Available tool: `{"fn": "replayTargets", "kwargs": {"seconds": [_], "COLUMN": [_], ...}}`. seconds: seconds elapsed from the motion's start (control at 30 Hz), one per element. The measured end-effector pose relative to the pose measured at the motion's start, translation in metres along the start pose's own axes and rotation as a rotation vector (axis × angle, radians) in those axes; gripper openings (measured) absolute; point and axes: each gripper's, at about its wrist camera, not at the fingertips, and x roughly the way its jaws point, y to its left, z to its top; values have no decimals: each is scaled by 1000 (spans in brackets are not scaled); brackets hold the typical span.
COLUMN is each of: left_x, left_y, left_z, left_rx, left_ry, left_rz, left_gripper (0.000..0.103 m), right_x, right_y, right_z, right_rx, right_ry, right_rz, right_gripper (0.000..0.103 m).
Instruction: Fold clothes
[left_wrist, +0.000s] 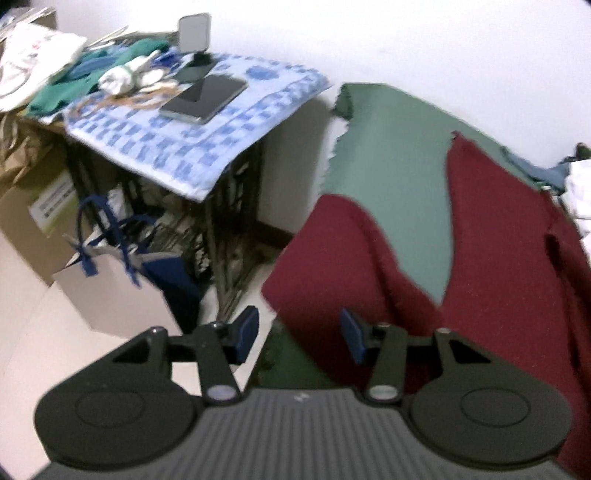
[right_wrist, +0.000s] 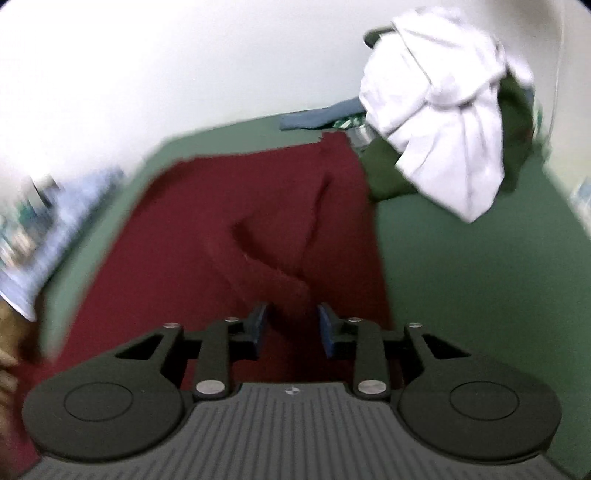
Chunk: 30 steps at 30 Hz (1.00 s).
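**Maroon garment flat on green table**

Left gripper (left_wrist: 301, 334): jaws apart, empty, at the maroon garment (left_wrist: 498, 266) edge. Garment spread across green table (left_wrist: 399, 177). Right gripper (right_wrist: 291, 326): jaws parted, astride a raised fold, not pinching. White garment (right_wrist: 443, 110) heaped far right.

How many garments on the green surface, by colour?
Maroon: 1, the maroon garment, spread flat
White: 1, the white garment, on the far pile
Dark green: 1, the dark green garment, under the white one
Blue: 1, the blue garment, at the far edge
Total: 4
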Motion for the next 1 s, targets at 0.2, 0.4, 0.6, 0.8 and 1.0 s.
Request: {"fn": "replayTargets", "kwargs": {"seconds": [0.2, 0.4, 0.6, 0.8, 1.0], "left_x": [-25, -22, 6, 27, 33], "left_y": [-67, -184, -275, -326, -352], "left_z": [11, -17, -50, -74, -89], "left_rx": [228, 496, 622, 662, 667], "left_ry": [-88, -72, -13, 47, 82], "left_rz": [-169, -386, -478, -480, -461], "left_gripper": [55, 52, 49, 49, 50], "right_x": [15, 86, 135, 116, 110], "right_y": [-13, -16, -27, -37, -45], "right_z": [42, 79, 86, 109, 158], "right_rx": [143, -5, -76, -117, -164], "right_ry": [-62, -41, -9, -31, -106], "right_rz": [90, 1, -16, 91, 145], "right_gripper": [44, 44, 32, 7, 4]}}
